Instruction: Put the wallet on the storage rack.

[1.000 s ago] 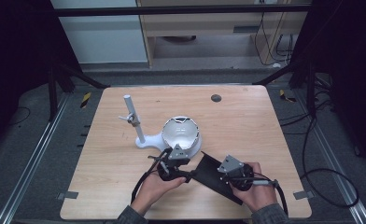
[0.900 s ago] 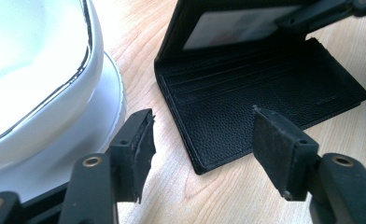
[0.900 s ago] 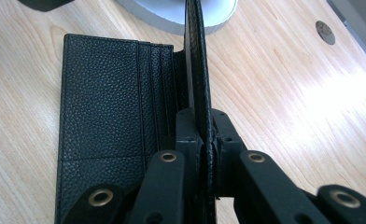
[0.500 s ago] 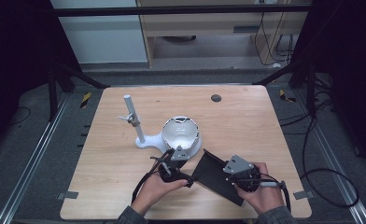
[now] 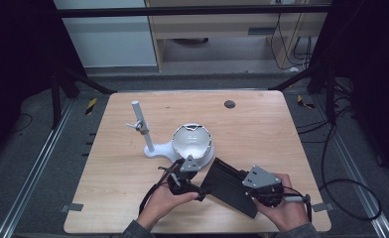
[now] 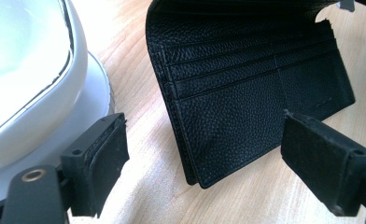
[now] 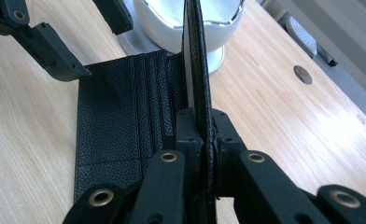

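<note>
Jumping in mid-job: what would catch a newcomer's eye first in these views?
The long black wallet lying open at the table's near edge, one flap pinched upright in the shut right gripper. The left gripper has just been opening, its pads clear of the card-slot side that lies between them. Behind them stands a white bowl-shaped stand with a post.

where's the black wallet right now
In the high view the black wallet lies open near the table's front edge, between both claws, just front-right of the white bowl stand.

My left gripper (image 5: 186,174) sits just beside the white bowl stand (image 5: 191,144), its jaws having just been opening, now spread wide. My right gripper (image 5: 252,184), farther from that stand, is clamped tight.
</note>
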The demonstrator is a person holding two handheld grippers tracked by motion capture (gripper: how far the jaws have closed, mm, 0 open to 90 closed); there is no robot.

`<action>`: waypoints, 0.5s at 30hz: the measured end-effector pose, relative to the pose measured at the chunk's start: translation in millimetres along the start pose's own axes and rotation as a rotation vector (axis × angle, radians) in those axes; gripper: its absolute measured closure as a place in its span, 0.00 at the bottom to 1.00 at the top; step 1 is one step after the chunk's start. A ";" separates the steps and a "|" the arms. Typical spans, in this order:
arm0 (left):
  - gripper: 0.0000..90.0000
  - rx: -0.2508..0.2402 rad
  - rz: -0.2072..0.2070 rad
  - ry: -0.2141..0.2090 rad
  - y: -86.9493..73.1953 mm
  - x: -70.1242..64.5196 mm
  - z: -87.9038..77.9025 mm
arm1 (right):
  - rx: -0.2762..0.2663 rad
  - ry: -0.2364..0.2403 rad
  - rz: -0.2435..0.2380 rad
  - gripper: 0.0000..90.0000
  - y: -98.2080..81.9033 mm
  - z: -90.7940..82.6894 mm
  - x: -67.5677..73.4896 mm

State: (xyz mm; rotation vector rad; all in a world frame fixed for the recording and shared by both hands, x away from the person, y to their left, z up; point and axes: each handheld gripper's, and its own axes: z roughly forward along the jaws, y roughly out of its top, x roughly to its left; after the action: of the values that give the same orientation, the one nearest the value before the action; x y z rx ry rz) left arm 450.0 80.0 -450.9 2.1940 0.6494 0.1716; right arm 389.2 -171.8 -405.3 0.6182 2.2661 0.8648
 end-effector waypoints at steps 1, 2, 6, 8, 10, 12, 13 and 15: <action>0.16 -0.004 -0.002 0.000 0.3 -0.2 -0.9 | -0.006 0.000 0.001 0.93 0.1 -1.3 -0.2; 0.16 -0.005 -0.004 -0.002 0.6 -0.2 -1.8 | -0.012 0.001 0.001 0.93 0.2 -2.5 -0.4; 0.16 -0.004 -0.002 0.000 1.4 -0.2 -3.9 | -0.028 -0.001 0.006 0.93 0.5 -6.1 -1.1; 0.17 -0.004 0.000 0.001 2.2 -0.4 -5.9 | -0.039 -0.001 0.012 0.93 0.9 -9.5 -2.1; 0.17 -0.006 0.002 0.005 2.6 -0.7 -7.0 | -0.051 0.001 0.018 0.93 1.3 -11.5 -3.1; 0.17 -0.009 0.003 0.005 2.7 -0.5 -7.7 | -0.063 -0.001 0.019 0.93 2.1 -13.7 -4.1; 0.17 -0.009 0.003 0.005 2.7 -0.5 -7.7 | -0.063 -0.001 0.019 0.93 2.1 -13.7 -4.1; 0.17 -0.008 0.006 0.006 2.6 -0.2 -8.2 | -0.075 -0.002 0.027 0.93 3.5 -16.8 -5.6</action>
State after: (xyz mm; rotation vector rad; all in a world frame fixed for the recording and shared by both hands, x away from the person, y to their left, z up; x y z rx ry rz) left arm 448.1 84.1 -443.5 2.1893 0.6442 0.1840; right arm 382.0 -179.8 -390.8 0.6163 2.2176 0.9577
